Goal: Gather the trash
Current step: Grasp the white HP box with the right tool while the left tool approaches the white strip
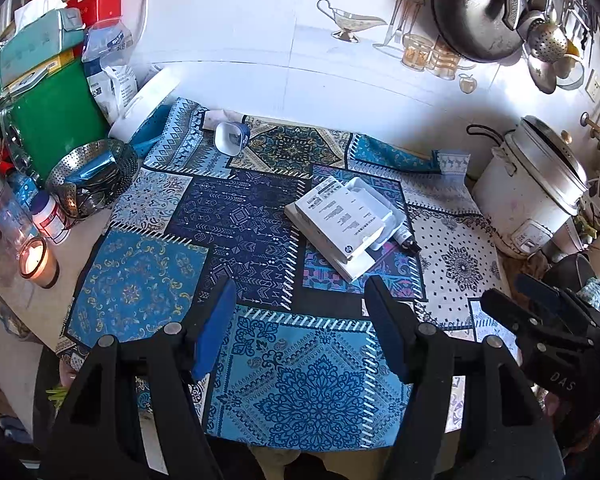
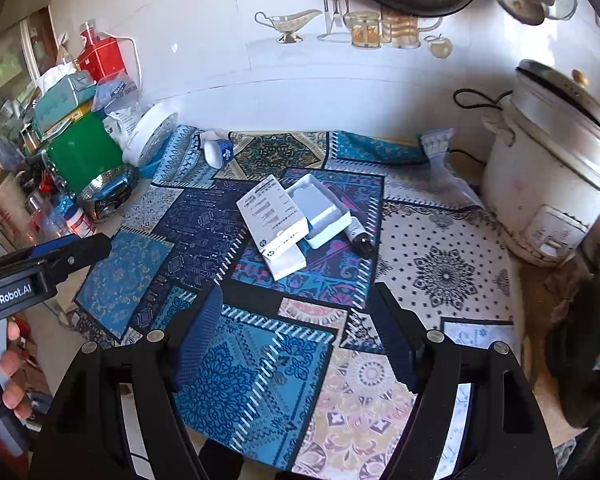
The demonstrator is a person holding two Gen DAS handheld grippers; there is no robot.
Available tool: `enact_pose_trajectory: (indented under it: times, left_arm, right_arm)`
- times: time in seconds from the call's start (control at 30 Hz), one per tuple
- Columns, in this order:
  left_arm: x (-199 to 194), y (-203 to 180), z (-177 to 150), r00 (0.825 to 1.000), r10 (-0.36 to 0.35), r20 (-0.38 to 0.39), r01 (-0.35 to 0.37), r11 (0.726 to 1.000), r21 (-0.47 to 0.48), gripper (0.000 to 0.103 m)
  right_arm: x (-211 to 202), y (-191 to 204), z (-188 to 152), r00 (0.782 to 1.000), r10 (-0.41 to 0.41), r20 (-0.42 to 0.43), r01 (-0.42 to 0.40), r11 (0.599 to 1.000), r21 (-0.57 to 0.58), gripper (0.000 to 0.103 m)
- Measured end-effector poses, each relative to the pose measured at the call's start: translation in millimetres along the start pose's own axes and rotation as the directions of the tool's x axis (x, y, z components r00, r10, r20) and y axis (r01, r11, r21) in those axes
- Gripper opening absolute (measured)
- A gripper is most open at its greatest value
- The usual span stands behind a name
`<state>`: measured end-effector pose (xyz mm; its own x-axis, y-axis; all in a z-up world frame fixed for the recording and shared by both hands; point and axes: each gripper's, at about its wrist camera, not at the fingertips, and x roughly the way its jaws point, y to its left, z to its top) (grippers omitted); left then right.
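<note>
Left hand-held gripper (image 1: 300,320) hovers above the near part of the patchwork blue tablecloth (image 1: 148,280), fingers apart and holding nothing. Right hand-held gripper (image 2: 296,320) hovers likewise, fingers apart and empty. Trash sits mid-table: a flat white printed cardboard box (image 1: 332,216) lies partly over an open white box tray (image 1: 374,208), with a small dark-capped tube (image 1: 406,240) touching the tray's right side. An overturned blue-and-white plastic cup (image 1: 230,138) lies at the far edge. A white rice cooker (image 1: 532,192) stands at the right; a lit glass candle (image 1: 36,260) stands at the left.
</note>
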<state>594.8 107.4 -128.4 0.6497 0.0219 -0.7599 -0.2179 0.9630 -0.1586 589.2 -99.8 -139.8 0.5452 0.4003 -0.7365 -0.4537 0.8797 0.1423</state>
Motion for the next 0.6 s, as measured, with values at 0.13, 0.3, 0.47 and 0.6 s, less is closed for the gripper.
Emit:
enact_pose_trajectory:
  times: [0.13, 0.3, 0.47, 0.6]
  left_arm:
    - [25, 19, 15, 0.999, 0.008, -0.031, -0.008, 1.0, 0.0, 0.065]
    - [61, 51, 37, 0.996, -0.03, -0.081, 0.033, 0.999, 0.027, 0.066]
    - [95, 80, 54, 0.988, -0.053, -0.142, 0.059, 0.997, 0.042, 0.065]
    - [119, 92, 62, 0.984, -0.033, -0.176, 0.047, 0.996, 0.071, 0.065]
  right_arm:
    - [40, 3, 25, 0.999, 0.011, -0.04, -0.01, 1.0, 0.02, 0.072]
    - [93, 15, 55, 0.998, -0.006, -0.062, 0.008, 0.999, 0.046, 0.072]
    - [153, 17, 80, 0.993, -0.039, -0.109, 0.045, 0.997, 0.056, 0.072]
    - [190, 6, 87, 0.984, -0.045, -0.172, 0.058, 0.996, 0.073, 0.072]
